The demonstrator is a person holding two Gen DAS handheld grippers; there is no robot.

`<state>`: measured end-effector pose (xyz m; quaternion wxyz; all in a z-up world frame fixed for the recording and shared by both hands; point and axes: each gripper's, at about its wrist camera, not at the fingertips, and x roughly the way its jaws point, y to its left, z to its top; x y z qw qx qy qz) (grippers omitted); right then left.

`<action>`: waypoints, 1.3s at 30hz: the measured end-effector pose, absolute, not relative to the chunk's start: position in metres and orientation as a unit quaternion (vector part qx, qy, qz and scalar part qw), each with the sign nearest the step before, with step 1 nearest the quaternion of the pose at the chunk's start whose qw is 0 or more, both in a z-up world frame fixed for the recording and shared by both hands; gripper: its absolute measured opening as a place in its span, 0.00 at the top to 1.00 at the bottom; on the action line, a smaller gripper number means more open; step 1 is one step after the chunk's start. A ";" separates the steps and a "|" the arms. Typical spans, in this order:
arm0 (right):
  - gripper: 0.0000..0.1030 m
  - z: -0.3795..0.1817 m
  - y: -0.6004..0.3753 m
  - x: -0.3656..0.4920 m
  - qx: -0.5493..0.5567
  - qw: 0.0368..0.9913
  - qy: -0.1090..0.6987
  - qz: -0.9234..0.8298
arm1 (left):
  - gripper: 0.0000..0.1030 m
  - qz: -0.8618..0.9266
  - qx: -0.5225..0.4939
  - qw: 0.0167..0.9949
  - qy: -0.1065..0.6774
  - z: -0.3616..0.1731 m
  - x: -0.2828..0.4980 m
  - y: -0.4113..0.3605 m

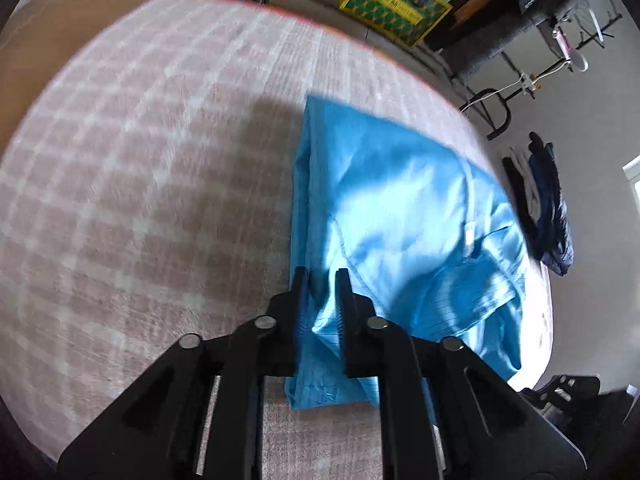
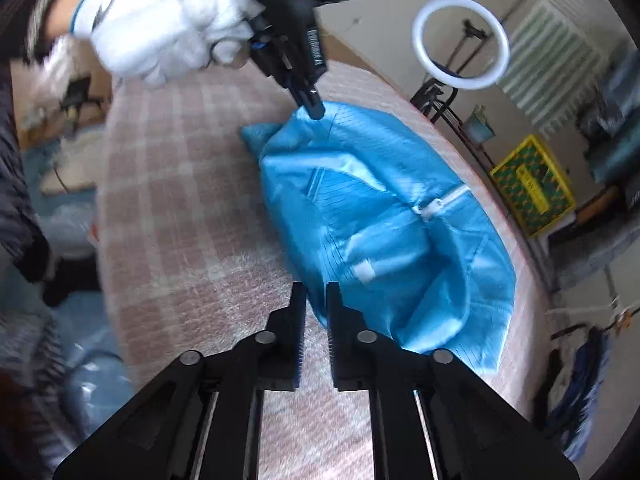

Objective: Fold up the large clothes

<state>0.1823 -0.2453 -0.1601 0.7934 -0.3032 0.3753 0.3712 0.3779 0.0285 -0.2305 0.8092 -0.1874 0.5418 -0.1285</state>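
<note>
Checked bedcover (image 1: 140, 184) being occupied by blue garment (image 2: 384, 216), lying bunched toward its right side. Garment edge being pinched by left gripper (image 1: 322, 280), jaws clenched on cloth, gripper being held by white-gloved hand (image 2: 160, 20). Near garment corner being straddled by right gripper (image 2: 316, 292); grip on cloth cannot be told.

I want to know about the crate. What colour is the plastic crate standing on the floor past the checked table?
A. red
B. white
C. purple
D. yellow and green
D: the plastic crate beyond the far edge of the pink checked table has a yellow frame and green patterned sides in both views.
</note>
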 end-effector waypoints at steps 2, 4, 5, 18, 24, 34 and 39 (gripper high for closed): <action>0.74 -0.134 -0.267 0.194 -0.228 0.808 0.366 0.401 | 0.86 -0.132 -0.181 0.828 0.514 -0.210 0.381 0.027; 0.69 -0.114 -0.289 0.216 -0.151 0.834 0.354 0.396 | 0.86 -0.136 -0.182 0.837 0.497 -0.199 0.391 0.023; 0.68 -0.111 -0.298 0.233 -0.123 0.848 0.354 0.375 | 0.86 -0.140 -0.186 0.840 0.490 -0.196 0.396 0.018; 0.69 -0.185 -0.291 0.389 -0.082 0.871 0.440 0.205 | 0.86 -0.214 -0.120 0.844 0.477 -0.223 0.473 -0.074; 0.72 -0.231 -0.301 0.362 -0.084 0.838 0.486 0.233 | 0.88 -0.210 -0.086 0.831 0.509 -0.279 0.478 -0.066; 0.72 -0.170 -0.337 0.320 -0.030 0.851 0.464 0.245 | 0.88 -0.202 -0.090 0.844 0.488 -0.227 0.434 -0.032; 0.72 -0.144 -0.326 0.284 0.039 0.831 0.458 0.313 | 0.88 -0.222 -0.125 0.837 0.485 -0.197 0.379 -0.022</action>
